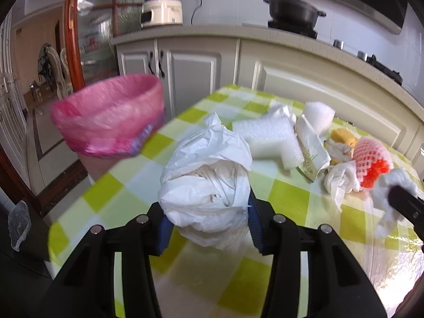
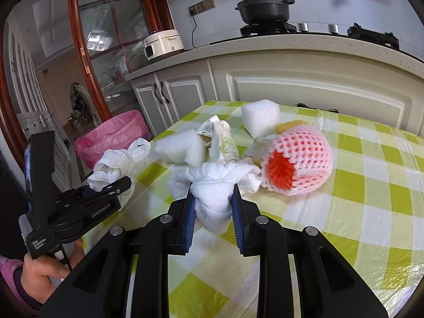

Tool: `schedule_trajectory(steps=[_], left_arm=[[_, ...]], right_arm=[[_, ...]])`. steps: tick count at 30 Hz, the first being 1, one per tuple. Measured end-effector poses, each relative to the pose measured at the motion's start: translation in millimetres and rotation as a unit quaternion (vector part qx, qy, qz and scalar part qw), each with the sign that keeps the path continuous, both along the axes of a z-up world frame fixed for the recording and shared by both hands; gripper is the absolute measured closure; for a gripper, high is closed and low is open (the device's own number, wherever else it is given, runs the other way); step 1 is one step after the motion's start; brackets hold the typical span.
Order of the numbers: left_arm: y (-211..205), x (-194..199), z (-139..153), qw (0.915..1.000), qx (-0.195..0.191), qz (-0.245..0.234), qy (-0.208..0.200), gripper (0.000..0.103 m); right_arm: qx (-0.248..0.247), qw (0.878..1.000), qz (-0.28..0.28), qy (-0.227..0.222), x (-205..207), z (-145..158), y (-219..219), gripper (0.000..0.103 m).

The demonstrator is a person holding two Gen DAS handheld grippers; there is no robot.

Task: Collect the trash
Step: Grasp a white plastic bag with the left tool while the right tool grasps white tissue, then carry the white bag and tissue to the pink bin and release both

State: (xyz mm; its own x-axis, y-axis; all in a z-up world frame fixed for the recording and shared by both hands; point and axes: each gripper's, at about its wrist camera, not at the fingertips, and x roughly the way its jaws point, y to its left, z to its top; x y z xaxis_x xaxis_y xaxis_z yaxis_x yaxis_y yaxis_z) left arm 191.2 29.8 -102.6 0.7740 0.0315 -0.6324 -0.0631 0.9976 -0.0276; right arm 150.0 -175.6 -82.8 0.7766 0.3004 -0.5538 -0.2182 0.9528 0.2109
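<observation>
A crumpled white plastic bag (image 1: 206,180) sits between the blue pads of my left gripper (image 1: 208,209), which is shut on it above the green-checked tablecloth (image 1: 114,193). My right gripper (image 2: 214,194) is shut on a wad of white tissue (image 2: 212,204). The right wrist view also catches the left gripper (image 2: 116,185) with the bag (image 2: 114,167). A bin with a pink liner (image 1: 111,122) stands off the table's left edge. Left on the table are white foam pieces (image 2: 182,145), a pink foam fruit net (image 2: 299,159) and a paper wrapper (image 2: 225,140).
White cabinets (image 2: 318,84) and a counter run behind the table, with a rice cooker (image 1: 161,13) and a black pot (image 1: 294,8) on a stove. A hand (image 2: 45,270) holds the left gripper's handle. A wood-framed glass door (image 1: 71,26) stands to the left.
</observation>
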Motion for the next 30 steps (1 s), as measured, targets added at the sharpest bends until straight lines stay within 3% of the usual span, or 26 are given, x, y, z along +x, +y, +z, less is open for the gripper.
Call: schedule_trajectory(steps=[9, 20, 30], left_arm=[[27.0, -43.4, 35.0, 0.9984, 0.000, 0.011, -0.055, 0.057], [39.8, -80.6, 52.6, 0.9965, 0.008, 0.001, -0.083, 0.057], [75.3, -64.8, 68.9, 0.9933, 0.015, 0.047, -0.105, 0.056]], right_arm=[[-0.015, 0.999, 0.026, -0.016, -13.2, 13.6, 31.0, 0.078], [-0.022, 0.998, 0.050, -0.033, -18.4, 30.4, 57.5, 0.078], [-0.022, 0.993, 0.109, -0.049, 26.5, 41.8, 105.5, 0.078]])
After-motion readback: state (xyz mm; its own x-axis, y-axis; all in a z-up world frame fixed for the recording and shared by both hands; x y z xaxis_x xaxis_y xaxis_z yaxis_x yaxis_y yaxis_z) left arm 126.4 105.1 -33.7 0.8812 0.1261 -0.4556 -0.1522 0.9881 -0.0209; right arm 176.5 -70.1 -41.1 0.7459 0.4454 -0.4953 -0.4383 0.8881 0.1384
